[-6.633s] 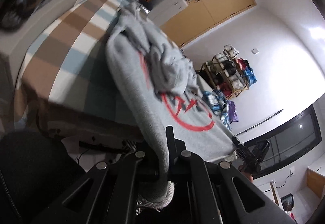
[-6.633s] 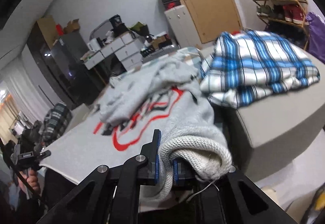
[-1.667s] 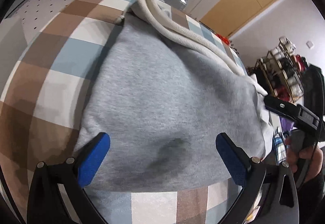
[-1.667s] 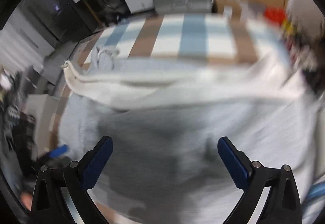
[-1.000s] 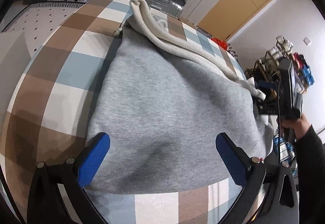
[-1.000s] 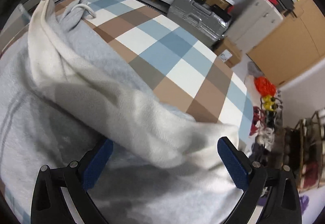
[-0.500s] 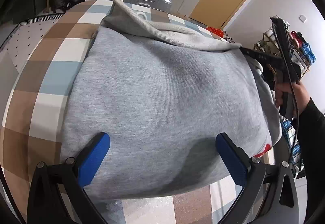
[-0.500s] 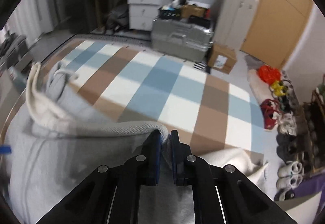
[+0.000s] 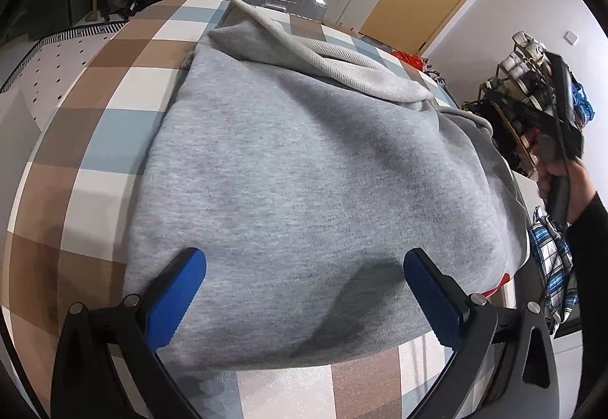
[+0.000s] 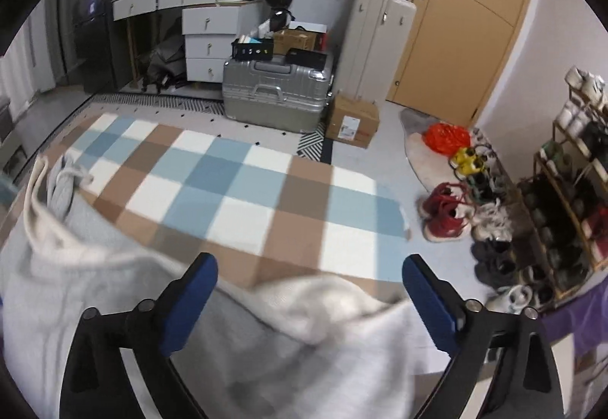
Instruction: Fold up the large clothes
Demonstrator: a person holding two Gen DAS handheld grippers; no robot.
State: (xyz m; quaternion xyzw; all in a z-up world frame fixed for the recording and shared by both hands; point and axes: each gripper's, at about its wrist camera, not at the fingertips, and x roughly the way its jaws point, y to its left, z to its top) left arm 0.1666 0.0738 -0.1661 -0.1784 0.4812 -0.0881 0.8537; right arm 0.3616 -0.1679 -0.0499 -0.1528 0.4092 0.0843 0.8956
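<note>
Now | left tongs (image 9: pixel 304 289) wide apart over grey hoodie (image 9: pixel 304 172) | right tongs (image 10: pixel 309 289) opening, empty

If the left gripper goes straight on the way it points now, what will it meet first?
Most likely the grey sweatshirt. It lies folded on the checked blanket and fills the space ahead of the left gripper, whose jaws stand open and empty. How much gap remains is unclear.
</note>
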